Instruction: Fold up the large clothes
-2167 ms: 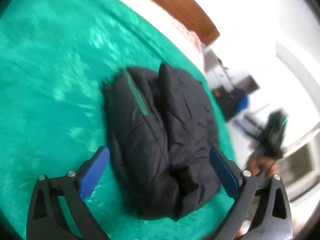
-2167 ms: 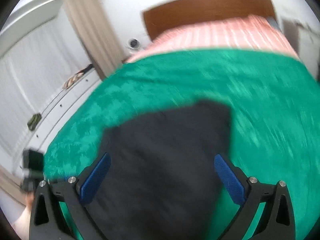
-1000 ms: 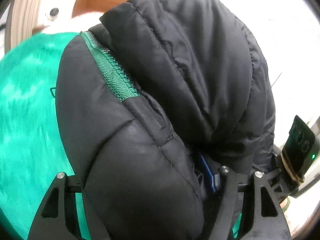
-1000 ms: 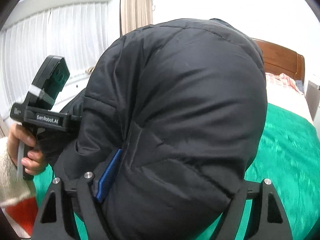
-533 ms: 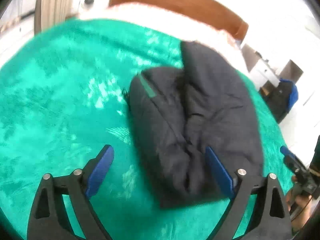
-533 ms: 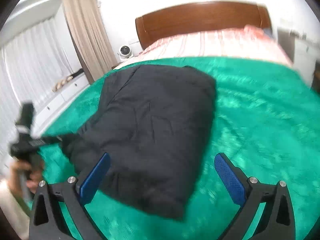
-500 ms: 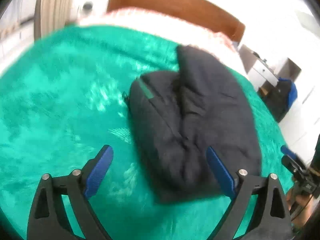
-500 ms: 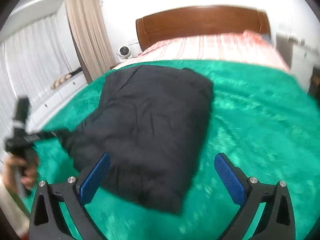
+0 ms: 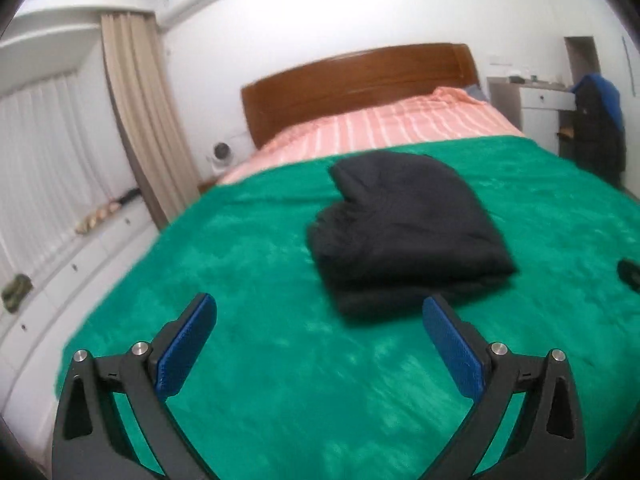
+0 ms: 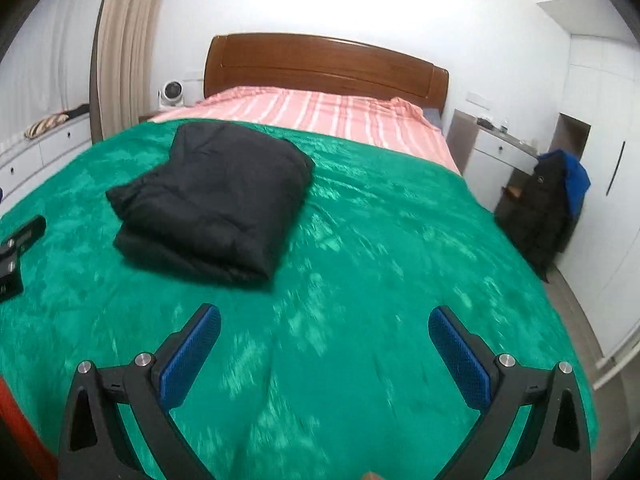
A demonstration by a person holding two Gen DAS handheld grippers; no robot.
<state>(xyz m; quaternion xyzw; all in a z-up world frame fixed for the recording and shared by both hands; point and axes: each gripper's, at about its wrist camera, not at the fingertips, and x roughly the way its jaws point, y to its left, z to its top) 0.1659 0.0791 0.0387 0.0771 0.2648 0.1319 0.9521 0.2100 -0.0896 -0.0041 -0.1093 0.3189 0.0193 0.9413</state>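
A black puffer jacket (image 9: 404,228) lies folded into a thick bundle on the green blanket (image 9: 240,248), towards the head of the bed. My left gripper (image 9: 318,304) hovers over the blanket short of the bundle's near edge, its jaws still opening, with nothing between its blue pads (image 9: 184,348). In the right wrist view the jacket (image 10: 212,200) sits up and to the left. My right gripper (image 10: 325,314) stands open over bare blanket (image 10: 400,248), well clear of the jacket. Part of the left gripper's body (image 10: 16,248) shows at the left edge.
A wooden headboard (image 10: 320,64) and a pink striped sheet (image 10: 312,114) lie beyond the blanket. White drawers (image 9: 60,280) and a curtain (image 9: 140,120) line the left side. A dark coat with blue (image 10: 552,204) hangs by the white desk on the right.
A second ago both grippers held the jacket bundle up close to the cameras. They let it down onto the blanket, opened wide, and drew back, so the jacket now lies farther away.
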